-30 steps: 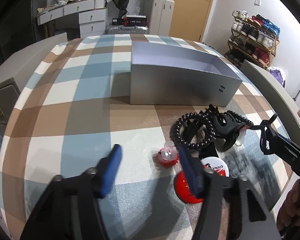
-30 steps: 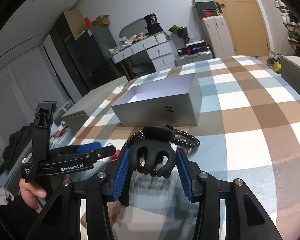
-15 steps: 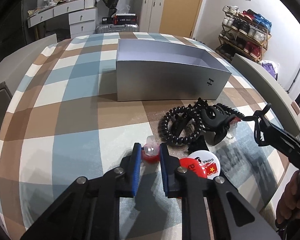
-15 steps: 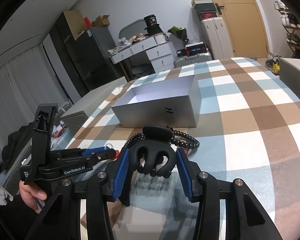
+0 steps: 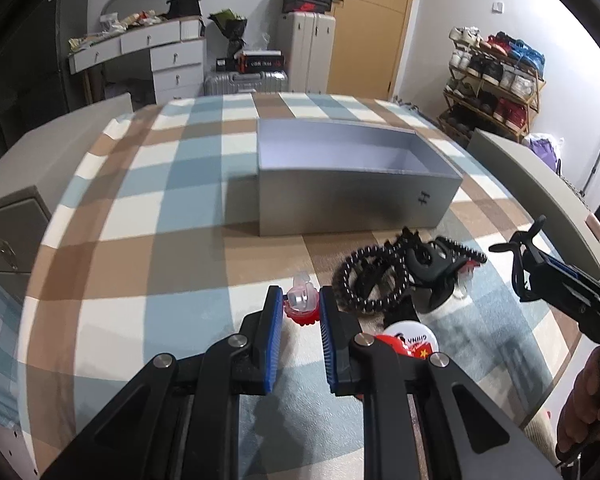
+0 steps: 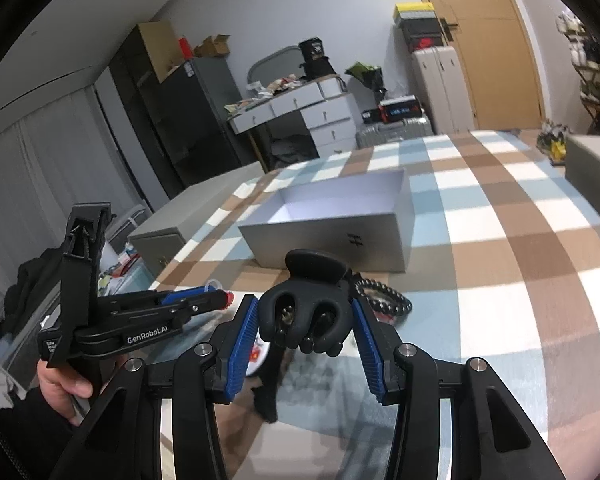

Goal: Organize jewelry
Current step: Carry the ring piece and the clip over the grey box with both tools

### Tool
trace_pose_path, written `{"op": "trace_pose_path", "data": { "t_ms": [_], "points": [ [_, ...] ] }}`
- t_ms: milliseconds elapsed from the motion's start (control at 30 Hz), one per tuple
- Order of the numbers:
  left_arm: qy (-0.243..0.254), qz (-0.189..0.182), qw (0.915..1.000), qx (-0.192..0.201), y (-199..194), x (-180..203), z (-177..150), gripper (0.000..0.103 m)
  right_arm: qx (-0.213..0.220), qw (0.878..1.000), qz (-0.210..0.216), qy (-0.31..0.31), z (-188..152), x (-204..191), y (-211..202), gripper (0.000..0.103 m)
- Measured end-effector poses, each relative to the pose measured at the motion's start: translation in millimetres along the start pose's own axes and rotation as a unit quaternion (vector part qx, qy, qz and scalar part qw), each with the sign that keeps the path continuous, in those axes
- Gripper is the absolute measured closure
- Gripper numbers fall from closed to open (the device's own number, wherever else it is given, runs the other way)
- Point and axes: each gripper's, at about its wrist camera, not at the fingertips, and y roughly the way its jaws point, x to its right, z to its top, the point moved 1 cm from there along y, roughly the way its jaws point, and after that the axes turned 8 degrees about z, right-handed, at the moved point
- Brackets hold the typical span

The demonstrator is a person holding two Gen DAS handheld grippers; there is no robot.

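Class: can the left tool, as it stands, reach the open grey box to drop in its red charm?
Probably yes: the left tool grips the red charm, and bare checked cloth lies before the grey box.

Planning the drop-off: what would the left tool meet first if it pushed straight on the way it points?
Probably the checked cloth just past the red and clear trinket that the left tool grips. The grey box lies further on, slightly right; depth is unclear.

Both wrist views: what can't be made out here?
- Left wrist view: the badge is part hidden behind a left gripper finger; its print is too small to read.
- Right wrist view: the hair claw in the right gripper hides part of the bead bracelet.
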Motion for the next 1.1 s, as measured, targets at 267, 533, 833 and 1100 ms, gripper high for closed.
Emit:
{"op": "trace_pose_path", "data": {
  "t_ms": [267, 533, 833, 1100],
  "points": [
    [0.002, 0.001, 0.9997, 0.025, -10.9, -3.5, 14.5, 0.09, 0.007, 1.0, 0.006, -0.008, 11.9, -7.8, 3.9, 0.057],
    [0.015, -0.011, 0.9985, 0.051, -19.2, 0.6, 43.5, 0.09, 0.029, 0.999, 0.015, -0.028, 43.9, -9.7, 9.0, 0.057],
    [0.01, -0.03, 0.9968, 0.073, -4.7, 4.5, 86.2, 0.09, 0.021, 0.999, 0.006, -0.039, 81.6, 7.7, 38.4, 0.057],
    [0.01, -0.055, 0.9977, 0.037, 41.4, 13.2, 107.0, 0.09, -0.014, 1.0, 0.005, -0.021, 103.9, 34.9, 82.3, 0.057]
  ]
}}
